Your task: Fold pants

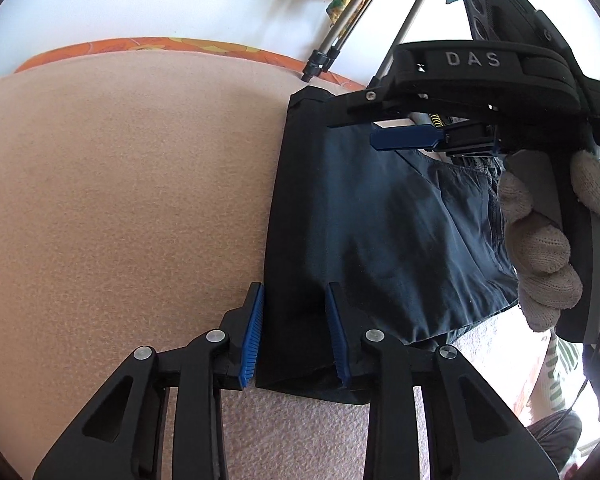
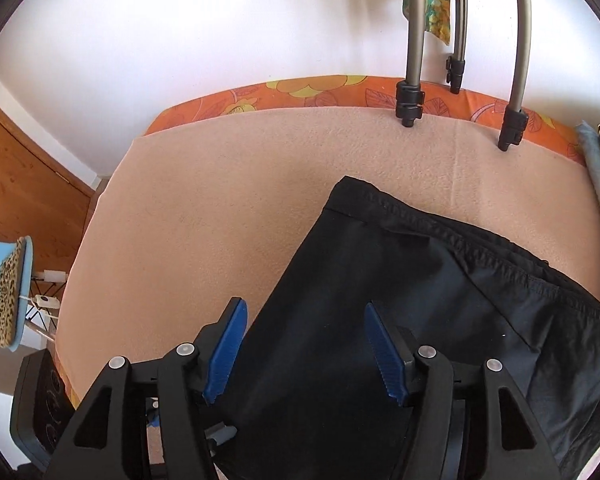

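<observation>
The dark pants (image 1: pixel 360 216) are lying folded on the pink blanket (image 1: pixel 120 200), filling the centre and right of the left wrist view and the lower right of the right wrist view. The left gripper (image 1: pixel 296 336) is sitting at the bottom centre of its frame with its blue pads spread wide, one on each side of the near fabric edge, gripping nothing. The right gripper (image 2: pixel 304 352) is showing the same posture at the bottom of its own view: pads parted, the cloth running between and under them, nothing pinched. In the left wrist view that same tool is appearing at the upper right, held by a gloved hand (image 1: pixel 540 240), with one blue pad hovering over the far end of the pants.

The cloth is looking thin, soft and light (a faint sheen suggests it may be a little slippery), so it is likely to sag and slide rather than keep its shape. The stitched hem (image 2: pixel 440 228) and the folded edge at the left of the pants are looking like the firmest places to grip, each tool taking one corner so the layers lift together
</observation>
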Demonstrator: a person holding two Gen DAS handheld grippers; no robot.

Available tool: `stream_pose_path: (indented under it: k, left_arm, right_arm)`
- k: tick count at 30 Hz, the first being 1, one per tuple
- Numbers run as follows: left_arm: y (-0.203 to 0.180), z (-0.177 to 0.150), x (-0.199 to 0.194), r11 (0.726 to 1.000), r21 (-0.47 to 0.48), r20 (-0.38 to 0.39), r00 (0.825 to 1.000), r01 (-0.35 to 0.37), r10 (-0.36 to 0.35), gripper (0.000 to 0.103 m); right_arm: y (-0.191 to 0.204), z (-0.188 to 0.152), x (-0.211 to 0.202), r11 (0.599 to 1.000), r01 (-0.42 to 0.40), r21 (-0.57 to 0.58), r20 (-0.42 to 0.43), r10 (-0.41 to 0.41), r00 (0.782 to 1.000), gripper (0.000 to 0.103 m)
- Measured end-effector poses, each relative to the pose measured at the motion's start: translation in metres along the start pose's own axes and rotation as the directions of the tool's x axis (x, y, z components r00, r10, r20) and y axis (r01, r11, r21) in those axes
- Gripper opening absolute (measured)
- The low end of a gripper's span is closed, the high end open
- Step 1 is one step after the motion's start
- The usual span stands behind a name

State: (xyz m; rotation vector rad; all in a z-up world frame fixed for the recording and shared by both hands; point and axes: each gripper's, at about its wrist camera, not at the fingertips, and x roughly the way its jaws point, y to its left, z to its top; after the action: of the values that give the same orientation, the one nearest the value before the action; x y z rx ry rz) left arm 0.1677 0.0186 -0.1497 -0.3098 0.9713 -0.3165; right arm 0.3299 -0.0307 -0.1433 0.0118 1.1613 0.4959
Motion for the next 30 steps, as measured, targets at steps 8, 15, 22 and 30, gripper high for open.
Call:
stream_pose_path:
  k: [8, 15, 22, 30]
  left_arm:
    - [0.004, -0.002, -0.004, 0.999, -0.012, 0.012, 0.999, 0.031, -0.031, 0.025]
    - [0.002, 0.0, -0.011, 0.998, -0.01, 0.027, 0.998, 0.059, -0.058, 0.025]
    - [-0.005, -0.005, -0.015, 0.999, 0.02, 0.03, 0.999, 0.027, -0.028, 0.025]
    - [-0.004, -0.006, -0.004, 1.0, 0.02, -0.015, 1.0, -0.012, 0.012, 0.055]
  right_arm:
    - [0.024, 0.028, 0.046, 0.992, 0.125, 0.002, -0.106, -0.125, 0.987, 0.066]
    - [0.039, 0.034, 0.075, 0.968, 0.234, -0.09, -0.196, -0.247, 0.949, 0.063]
    - [0.029, 0.03, 0.065, 0.968, 0.24, -0.077, -0.162, -0.249, 0.955, 0.029]
    - [0.004, 0.027, 0.042, 0.994, 0.102, 0.039, -0.118, -0.097, 0.988, 0.003]
